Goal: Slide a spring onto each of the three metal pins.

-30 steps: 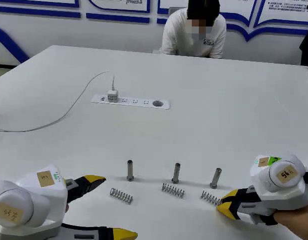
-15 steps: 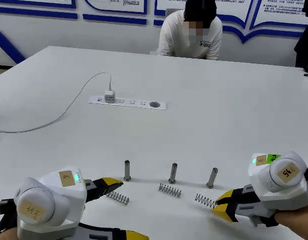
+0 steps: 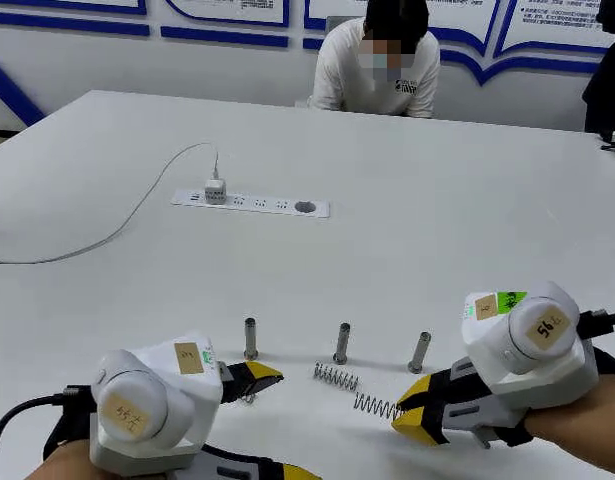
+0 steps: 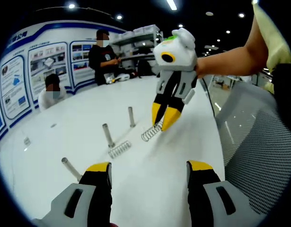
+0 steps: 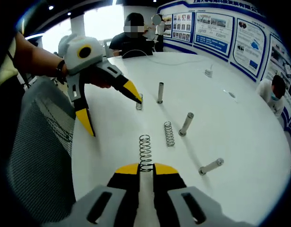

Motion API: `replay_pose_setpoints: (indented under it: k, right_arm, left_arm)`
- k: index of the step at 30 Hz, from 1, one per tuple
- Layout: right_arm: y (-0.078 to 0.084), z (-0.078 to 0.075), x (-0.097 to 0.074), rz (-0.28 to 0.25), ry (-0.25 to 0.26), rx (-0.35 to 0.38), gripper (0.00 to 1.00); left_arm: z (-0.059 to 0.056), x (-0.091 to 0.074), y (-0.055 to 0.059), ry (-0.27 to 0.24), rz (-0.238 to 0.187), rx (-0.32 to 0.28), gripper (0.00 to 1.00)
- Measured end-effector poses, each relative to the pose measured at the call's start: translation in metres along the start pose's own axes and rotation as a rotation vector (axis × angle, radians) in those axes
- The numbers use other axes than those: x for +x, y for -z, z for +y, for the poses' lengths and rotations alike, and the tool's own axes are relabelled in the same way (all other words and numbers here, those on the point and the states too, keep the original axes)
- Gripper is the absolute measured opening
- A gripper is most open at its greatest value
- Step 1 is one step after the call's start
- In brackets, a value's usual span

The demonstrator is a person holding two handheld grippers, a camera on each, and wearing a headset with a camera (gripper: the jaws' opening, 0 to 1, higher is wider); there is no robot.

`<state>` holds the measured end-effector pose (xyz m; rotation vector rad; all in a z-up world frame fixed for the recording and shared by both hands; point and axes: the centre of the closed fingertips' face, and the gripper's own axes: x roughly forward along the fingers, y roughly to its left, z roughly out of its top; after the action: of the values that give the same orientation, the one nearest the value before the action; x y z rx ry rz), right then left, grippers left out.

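The right spring (image 5: 145, 147) is pinched by its near end between the closed jaws of my right gripper (image 5: 145, 169). The right gripper view shows this grip straight on, whereas in the head view the yellow tips cover that end. The spring points out over the white table (image 3: 457, 200), just in front of the gap between the middle pin (image 3: 342, 343) and the right pin (image 3: 419, 352), touching neither. I cannot tell whether it is lifted off the table.

The middle spring (image 3: 335, 376) lies loose in front of the middle pin. The left spring (image 5: 139, 101) is plain in the right gripper view, beside the left pin (image 3: 250, 338) and right at the upper tip of my left gripper (image 3: 282, 420). In the head view that jaw hides most of it. My left gripper is spread wide with nothing between its jaws.

All three pins stand upright and bare. Farther off on the table is a power strip (image 3: 249, 203), and a person (image 3: 377, 70) sits at the far edge.
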<state>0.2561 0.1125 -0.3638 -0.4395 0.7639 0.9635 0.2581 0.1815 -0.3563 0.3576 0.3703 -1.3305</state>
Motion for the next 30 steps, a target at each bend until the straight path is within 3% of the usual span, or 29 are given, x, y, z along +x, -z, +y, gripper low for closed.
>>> replay_pose_setpoints:
  k: [11,30]
  right_arm:
    - [-0.01,0.023,0.01,0.041,-0.08,-0.093,0.12]
    - [-0.014,0.042,0.011,0.08,-0.154,-0.144,0.12]
  left_arm:
    - [-0.012,0.011,-0.006,0.046,-0.008,0.038,0.53]
    - [-0.031,0.019,-0.005,0.104,-0.01,0.136,0.21]
